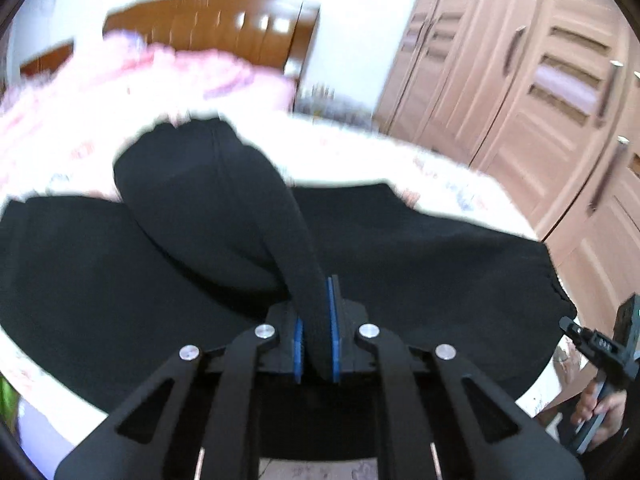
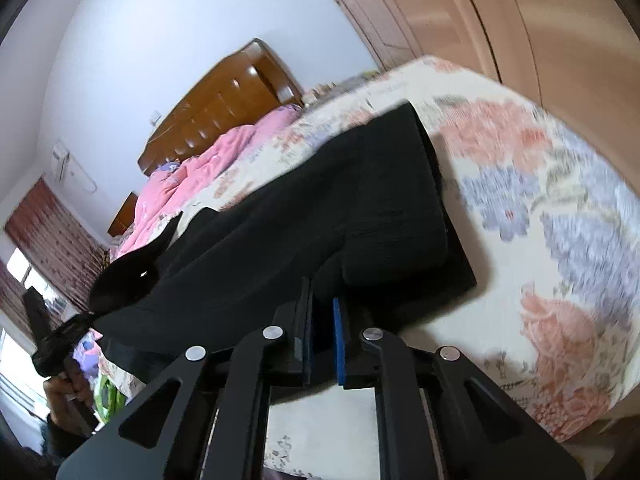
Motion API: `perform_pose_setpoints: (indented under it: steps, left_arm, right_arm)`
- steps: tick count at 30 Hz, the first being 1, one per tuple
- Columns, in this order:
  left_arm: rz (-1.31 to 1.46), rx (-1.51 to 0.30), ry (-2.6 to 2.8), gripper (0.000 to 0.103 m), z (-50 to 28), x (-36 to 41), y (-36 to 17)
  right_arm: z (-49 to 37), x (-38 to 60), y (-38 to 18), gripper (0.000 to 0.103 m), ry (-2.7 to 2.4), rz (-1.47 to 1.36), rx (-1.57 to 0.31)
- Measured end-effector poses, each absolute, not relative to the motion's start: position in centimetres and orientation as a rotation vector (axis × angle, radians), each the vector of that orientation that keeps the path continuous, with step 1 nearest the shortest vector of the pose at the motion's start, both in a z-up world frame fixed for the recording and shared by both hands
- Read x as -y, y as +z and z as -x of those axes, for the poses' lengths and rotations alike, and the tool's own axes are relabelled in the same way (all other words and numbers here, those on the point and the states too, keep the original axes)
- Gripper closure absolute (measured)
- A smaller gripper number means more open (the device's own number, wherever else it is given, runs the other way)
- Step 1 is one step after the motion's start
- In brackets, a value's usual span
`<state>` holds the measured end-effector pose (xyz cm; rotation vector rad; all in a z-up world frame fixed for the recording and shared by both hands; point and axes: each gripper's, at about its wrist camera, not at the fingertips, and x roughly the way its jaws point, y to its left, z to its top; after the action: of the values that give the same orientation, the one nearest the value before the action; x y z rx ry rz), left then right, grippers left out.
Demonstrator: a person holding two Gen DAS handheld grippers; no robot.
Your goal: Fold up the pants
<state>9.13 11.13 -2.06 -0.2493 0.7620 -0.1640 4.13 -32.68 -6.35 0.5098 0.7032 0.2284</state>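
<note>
Low in the middle of the left wrist view, the left gripper has its two blue pads pressed tight on a strip of the black pants. That strip rises from the pads toward the upper left of the frame and ends in a rounded hump of cloth. The rest of the pants lies spread flat across the whole middle of the picture, on a bed with a flowered cover. Behind the pants, at the upper left, sits a pink blanket, blurry, with a brown wooden headboard above it. Tall wooden wardrobe doors fill the right side. At the lower right edge a hand holds the other tool.

Low in the middle of the right wrist view, the right gripper is clamped on the near edge of the pants too, with dark cloth between its pads. A folded layer of the pants lies just above it, and the flowered bed cover fills the right side. The pink blanket and headboard lie at the upper left. At the left edge, a raised bit of pants hangs from the other tool. A red curtain hangs at the far left.
</note>
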Motion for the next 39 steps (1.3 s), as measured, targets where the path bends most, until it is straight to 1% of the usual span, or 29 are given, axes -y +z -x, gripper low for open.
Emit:
perform_pose_setpoints:
  steps: [2,4,7,9,11,16,20,24,27,29,32,33,34,35,36,37,38,39]
  left_arm:
    - [0.234,-0.711,-0.169,0.094,-7.0,-11.3,-0.9]
    - [0.215,-0.707,-0.162,0.094,-5.6,-11.3,-1.0]
    - [0.191,-0.783,-0.141,0.094,-4.9,-11.4,-3.9]
    - [0.212,-0.841,-0.136,0.094,-5.4,-11.5,-6.1]
    - [0.190,-0.866,-0.126,0.094,-5.4,-10.9,-7.5]
    - [0.190,-0.846,-0.132,0.093,-5.0,-10.9,-7.2]
    - [0.204,-0.841,-0.142,0.093,-4.7,-10.7,-7.0]
    - [0.243,-0.794,-0.171,0.093,-3.9,-11.3,-5.3]
    - [0.184,-0.836,-0.186,0.091,-4.6,-10.6,-6.1]
    - [0.186,-0.893,-0.184,0.088,-5.2,-10.5,-7.7]
    - [0.187,-0.879,-0.173,0.077,-4.9,-10.7,-7.9]
    - [0.187,-0.878,-0.176,0.062,-4.9,-10.8,-7.9]
    - [0.190,-0.874,-0.177,0.043,-4.9,-10.9,-7.8]
    - [0.192,-0.869,-0.174,0.038,-4.9,-10.9,-7.9]
    - [0.194,-0.864,-0.167,0.038,-4.8,-10.9,-7.9]
    - [0.199,-0.866,-0.166,0.037,-4.7,-11.0,-8.0]
    - [0.199,-0.868,-0.167,0.037,-4.6,-10.9,-8.0]
    - [0.191,-0.866,-0.157,0.033,-4.6,-11.0,-7.9]
  right_arm:
    - [-3.8,32.6,-5.8,0.094,0.248,-0.493,-0.692]
    - [-3.7,32.9,-6.6,0.094,0.258,-0.494,-0.728]
    - [-3.8,33.5,-9.2,0.095,0.247,-0.549,-0.796]
    - [-3.7,33.5,-9.3,0.096,0.242,-0.555,-0.793]
    - [-3.5,33.1,-8.2,0.096,0.230,-0.516,-0.777]
    - [-2.7,33.1,-6.5,0.096,0.226,-0.510,-0.719]
    - [-2.1,33.7,-7.0,0.097,0.203,-0.556,-0.730]
    - [-1.3,33.6,-6.1,0.097,0.192,-0.532,-0.715]
    - [-1.7,33.8,-7.6,0.097,0.163,-0.555,-0.767]
    - [-1.8,33.4,-8.4,0.096,0.154,-0.540,-0.798]
    - [-1.8,33.1,-7.6,0.086,0.184,-0.531,-0.781]
    - [-1.8,33.0,-7.4,0.084,0.186,-0.526,-0.778]
    - [-1.9,32.9,-7.1,0.077,0.187,-0.521,-0.780]
    - [-2.0,32.8,-7.1,0.063,0.190,-0.517,-0.788]
    - [-1.9,32.8,-7.1,0.053,0.181,-0.510,-0.798]
    - [-1.8,32.9,-7.3,0.035,0.162,-0.502,-0.805]
    - [-1.6,33.0,-7.2,0.033,0.125,-0.489,-0.812]
    - [-1.1,33.4,-7.0,0.033,0.085,-0.484,-0.800]
